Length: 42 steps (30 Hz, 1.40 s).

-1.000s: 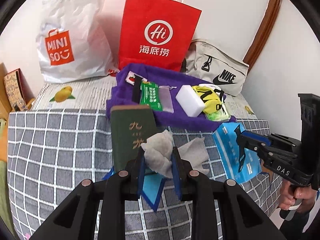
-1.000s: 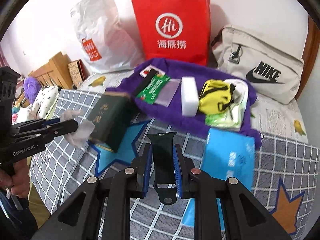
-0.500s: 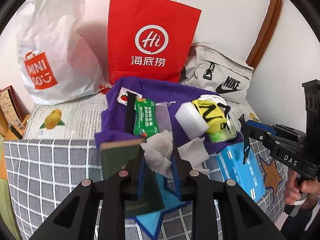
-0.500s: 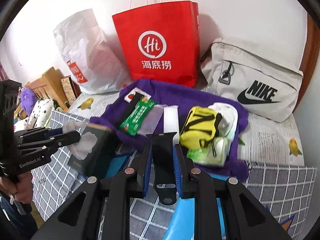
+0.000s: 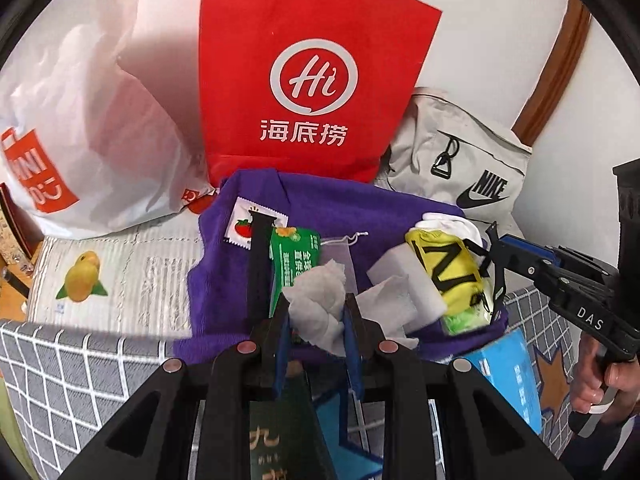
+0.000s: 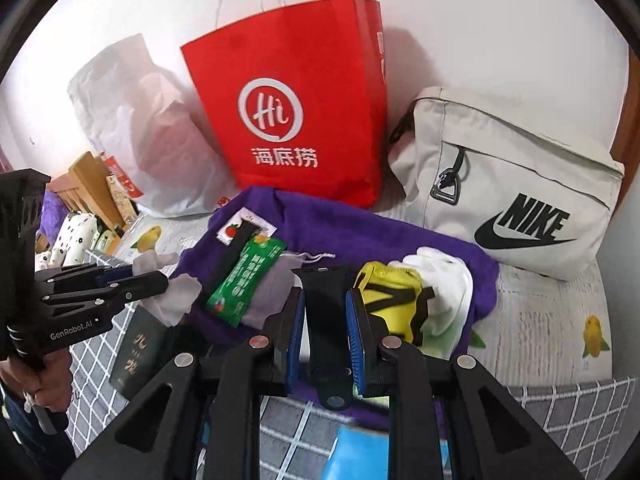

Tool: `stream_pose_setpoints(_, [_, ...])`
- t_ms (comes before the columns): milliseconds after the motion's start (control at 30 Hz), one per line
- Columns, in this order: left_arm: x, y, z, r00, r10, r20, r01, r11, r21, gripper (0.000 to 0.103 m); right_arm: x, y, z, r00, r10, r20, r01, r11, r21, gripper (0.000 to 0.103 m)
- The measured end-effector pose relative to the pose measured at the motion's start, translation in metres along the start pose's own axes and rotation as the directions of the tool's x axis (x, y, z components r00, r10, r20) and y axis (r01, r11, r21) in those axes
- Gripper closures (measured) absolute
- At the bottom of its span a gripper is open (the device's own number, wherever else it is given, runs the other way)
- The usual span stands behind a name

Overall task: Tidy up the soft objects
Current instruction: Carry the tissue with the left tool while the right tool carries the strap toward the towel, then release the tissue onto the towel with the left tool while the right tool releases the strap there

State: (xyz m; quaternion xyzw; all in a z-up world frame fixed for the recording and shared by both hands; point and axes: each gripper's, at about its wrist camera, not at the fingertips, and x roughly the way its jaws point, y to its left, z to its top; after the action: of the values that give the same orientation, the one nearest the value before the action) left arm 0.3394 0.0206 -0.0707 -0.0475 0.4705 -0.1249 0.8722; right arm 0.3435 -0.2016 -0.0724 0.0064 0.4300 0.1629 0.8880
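Both hand-held grippers have travelled forward from the checked grey blanket toward the purple towel point(image 5: 340, 208), so the red paper bag point(image 5: 312, 60) and the pale Nike bag point(image 6: 516, 184) loom larger than a second ago, and the dark green booklet point(image 5: 280, 440) has slipped down beneath the left fingers.

In the left wrist view, the left hand-held gripper point(image 5: 318, 312) is clamped on a crumpled white tissue point(image 5: 320, 300), which bulges up between its blue pads and hangs over the near edge of the towel. In the right wrist view, the right hand-held gripper point(image 6: 326, 320) is pinched narrowly on a black watch strap point(image 6: 322, 304), held upright with its buckle end below the pads.

On the towel lie another black strap point(image 5: 256, 264) across a small tomato sachet point(image 5: 240, 228), a green packet point(image 5: 290, 256), a translucent drawstring pouch point(image 6: 276, 280), a white sponge block point(image 5: 404, 280), a yellow and black cloth item point(image 6: 394, 296) and a white cloth point(image 6: 444, 276) beside it. A green-tinted pack point(image 5: 466, 316) sits under the yellow item. A blue tissue pack point(image 5: 508, 372) lies on the blanket just off the towel's right corner.

A white Miniso plastic bag point(image 5: 80, 120) leans on the wall left of the red bag. Each view shows the other gripper in a person's hand point(image 5: 600, 384).
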Motion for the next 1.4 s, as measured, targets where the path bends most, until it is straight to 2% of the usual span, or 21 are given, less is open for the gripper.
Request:
stream_pose_setpoints(267, [0.038, 0.001, 0.019, 0.999, 0.008, -0.046, -0.007, 1.0, 0.01, 0.08, 0.037, -0.014, 0.012, 0.999, -0.015, -0.044, 0.016, 1.0, 0.021, 0.082])
stream_pose_setpoints(533, [0.07, 0.006, 0.024, 0.995, 0.026, -0.096, -0.025, 1.0, 0.01, 0.08, 0.071, -0.023, 0.013, 0.993, -0.04, -0.114, 0.041, 0.999, 0.014, 0.082])
stream_pose_setpoints(733, [0.087, 0.008, 0.022, 0.991, 0.027, -0.128, -0.027, 1.0, 0.003, 0.08, 0.086, -0.035, 0.005, 0.985, -0.063, -0.161, 0.067, 0.997, 0.022, 0.082])
stream_pose_setpoints(933, [0.091, 0.004, 0.023, 0.991, 0.03, -0.129, -0.029, 1.0, 0.012, 0.079, 0.087, -0.038, 0.0, 0.982, -0.053, -0.18, 0.059, 0.998, 0.031, 0.081])
stream_pose_setpoints(1033, [0.091, 0.002, 0.025, 0.991, 0.037, -0.128, -0.036, 0.999, 0.009, 0.066, 0.084, -0.04, 0.0, 0.981, -0.056, -0.185, 0.063, 0.997, 0.035, 0.076])
stream_pose_setpoints(1067, [0.091, 0.002, 0.025, 0.991, 0.045, -0.127, -0.045, 0.999, 0.009, 0.053, 0.081, -0.04, -0.001, 0.982, -0.058, -0.18, 0.065, 0.997, 0.037, 0.069])
stream_pose_setpoints(1100, [0.091, 0.001, 0.026, 0.99, 0.057, -0.126, -0.056, 0.998, 0.008, 0.047, 0.079, -0.04, -0.001, 0.983, -0.058, -0.176, 0.066, 0.997, 0.038, 0.066])
stream_pose_setpoints(1133, [0.089, 0.0, 0.026, 0.991, 0.066, -0.121, -0.065, 0.998, 0.01, 0.047, 0.075, -0.04, -0.002, 0.984, -0.061, -0.17, 0.069, 0.997, 0.039, 0.061])
stream_pose_setpoints(1400, [0.063, -0.004, 0.022, 0.99, 0.105, -0.093, -0.104, 0.994, 0.016, 0.044, 0.039, -0.035, -0.008, 0.989, -0.072, -0.126, 0.078, 0.996, 0.049, 0.06])
